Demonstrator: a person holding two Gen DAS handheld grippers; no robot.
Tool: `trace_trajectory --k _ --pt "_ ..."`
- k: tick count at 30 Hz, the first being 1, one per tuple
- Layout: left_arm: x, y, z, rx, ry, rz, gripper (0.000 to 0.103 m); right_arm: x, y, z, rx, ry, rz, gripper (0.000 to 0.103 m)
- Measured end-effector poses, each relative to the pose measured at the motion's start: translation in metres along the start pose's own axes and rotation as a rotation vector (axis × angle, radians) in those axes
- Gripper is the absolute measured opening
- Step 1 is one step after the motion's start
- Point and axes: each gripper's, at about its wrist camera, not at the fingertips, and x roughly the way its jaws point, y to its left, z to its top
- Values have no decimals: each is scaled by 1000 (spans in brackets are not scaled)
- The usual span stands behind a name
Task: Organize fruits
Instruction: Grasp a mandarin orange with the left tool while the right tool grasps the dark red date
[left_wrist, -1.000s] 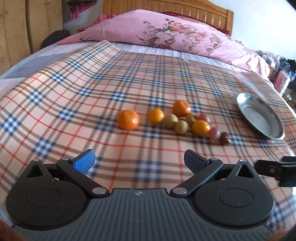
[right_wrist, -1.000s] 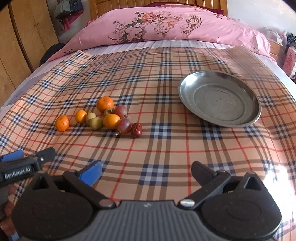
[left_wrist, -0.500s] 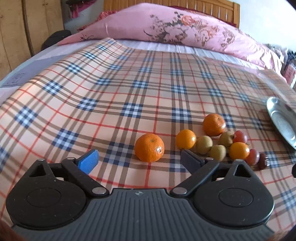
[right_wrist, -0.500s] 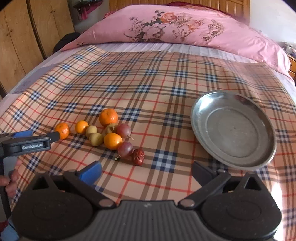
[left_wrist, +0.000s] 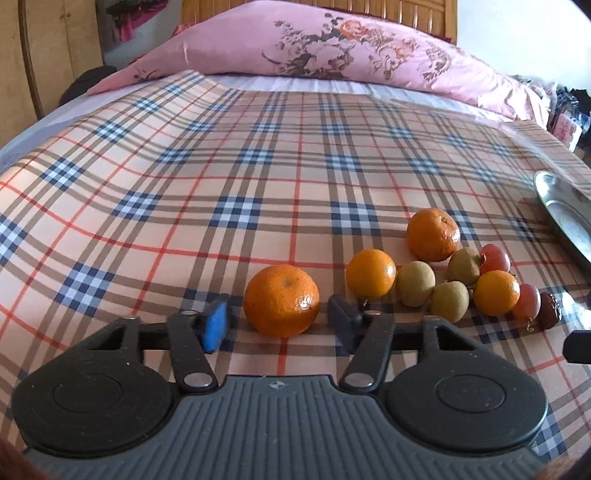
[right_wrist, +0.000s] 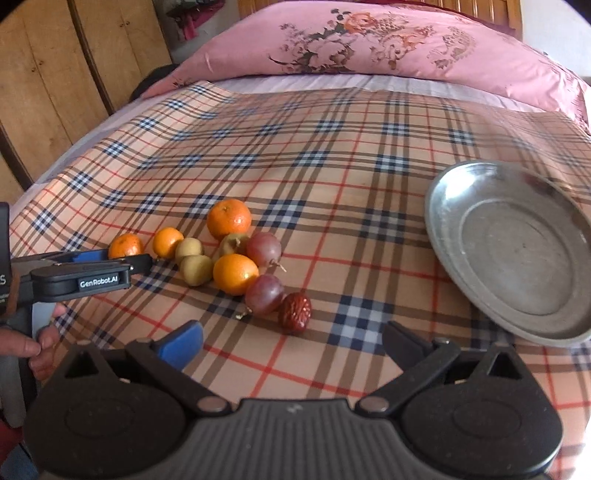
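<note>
The mandarin (left_wrist: 281, 300), low centre of the left view on the bed (left_wrist: 236, 155), sits between my spread left tool (left_wrist: 275, 323); light, soft-skinned and round, so I'd pinch its widest middle gently.

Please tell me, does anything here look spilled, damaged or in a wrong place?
Nothing stands out. The fruits lie loose on the plaid cloth, unbroken, beside the bare metal plate. The open left gripper straddles one mandarin.
</note>
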Motion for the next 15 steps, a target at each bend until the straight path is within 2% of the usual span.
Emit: trace_trajectory --k 1,2,8,11,15 --pt "0 0 0 4 -6 -2 54 1 -1 -1 -1 -3 6 102" --pt "0 -1 0 7 -10 -5 49 3 -3 -1 0 -6 8 102" --pt "-3 -4 -2 6 -17 -8 48 6 -11 -1 11 -30 20 101" --pt "-7 -7 -2 -9 -11 -18 48 12 -11 1 -35 -7 0 92" --pt "-15 -11 -5 -24 -14 -30 48 18 -15 2 -57 10 11 89"
